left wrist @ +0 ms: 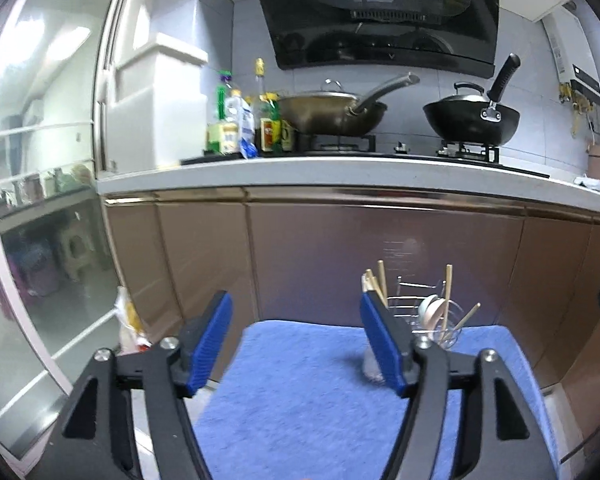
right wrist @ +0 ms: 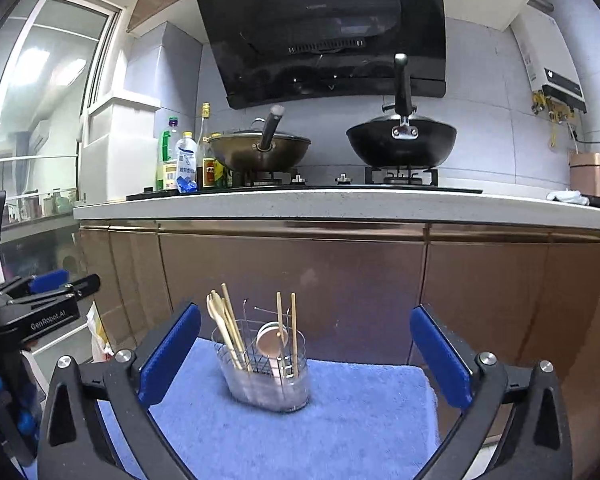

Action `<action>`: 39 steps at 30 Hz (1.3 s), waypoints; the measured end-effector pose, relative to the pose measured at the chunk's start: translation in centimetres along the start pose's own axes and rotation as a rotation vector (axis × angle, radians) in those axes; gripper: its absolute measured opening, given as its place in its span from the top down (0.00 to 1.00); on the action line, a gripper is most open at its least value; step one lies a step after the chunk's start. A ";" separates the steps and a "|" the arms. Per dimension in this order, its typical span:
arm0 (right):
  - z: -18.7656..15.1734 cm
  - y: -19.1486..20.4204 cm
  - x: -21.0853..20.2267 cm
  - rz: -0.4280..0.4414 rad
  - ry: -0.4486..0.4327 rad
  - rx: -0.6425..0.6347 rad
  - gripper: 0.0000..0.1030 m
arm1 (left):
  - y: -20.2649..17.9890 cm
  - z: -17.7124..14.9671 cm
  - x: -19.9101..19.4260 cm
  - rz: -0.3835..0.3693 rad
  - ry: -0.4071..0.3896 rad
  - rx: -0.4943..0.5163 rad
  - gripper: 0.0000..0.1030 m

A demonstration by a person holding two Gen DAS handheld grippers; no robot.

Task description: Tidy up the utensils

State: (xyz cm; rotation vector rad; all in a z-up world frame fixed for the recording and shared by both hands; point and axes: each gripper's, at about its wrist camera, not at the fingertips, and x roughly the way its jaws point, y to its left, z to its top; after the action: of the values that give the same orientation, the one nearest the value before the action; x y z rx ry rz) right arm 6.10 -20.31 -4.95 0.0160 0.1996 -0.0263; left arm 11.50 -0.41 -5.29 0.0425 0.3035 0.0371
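A clear utensil holder (right wrist: 266, 372) with a wire rack stands on a blue towel (right wrist: 340, 432). Wooden chopsticks (right wrist: 230, 328) and a pale spoon (right wrist: 216, 312) stick up from it, and a small round ladle (right wrist: 271, 339) rests inside. My right gripper (right wrist: 306, 354) is open wide, well back from the holder, with nothing between its blue pads. In the left wrist view the holder (left wrist: 432, 316) shows partly behind the right finger. My left gripper (left wrist: 296, 344) is open and empty above the towel (left wrist: 300, 400). The left gripper (right wrist: 56, 288) also appears at the left edge of the right wrist view.
Brown cabinet doors (right wrist: 292, 280) rise right behind the towel under a white counter (right wrist: 340, 204). On the stove sit a bronze wok (right wrist: 260, 152) and a black wok (right wrist: 400, 142); several bottles (right wrist: 184, 164) stand at its left. A glass sliding door (left wrist: 40, 160) is left.
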 end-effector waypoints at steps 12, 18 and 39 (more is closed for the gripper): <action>-0.8 0.3 -5.5 -0.040 0.020 -0.004 0.00 | 2.7 -0.7 -7.4 0.013 -0.068 -0.003 0.30; -1.0 0.5 -7.5 -0.043 0.021 0.008 0.00 | 4.3 -0.9 -9.4 -0.034 -0.063 -0.062 0.30; -0.5 1.8 -10.8 -0.053 -0.014 -0.048 0.00 | 5.4 -1.1 -13.7 0.030 -0.137 -0.044 0.25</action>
State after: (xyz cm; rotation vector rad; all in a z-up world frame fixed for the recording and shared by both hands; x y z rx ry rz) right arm -4.51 -18.28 -3.23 -0.0370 0.1863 -0.0748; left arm -2.05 4.47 -2.02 0.0062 0.1649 0.0701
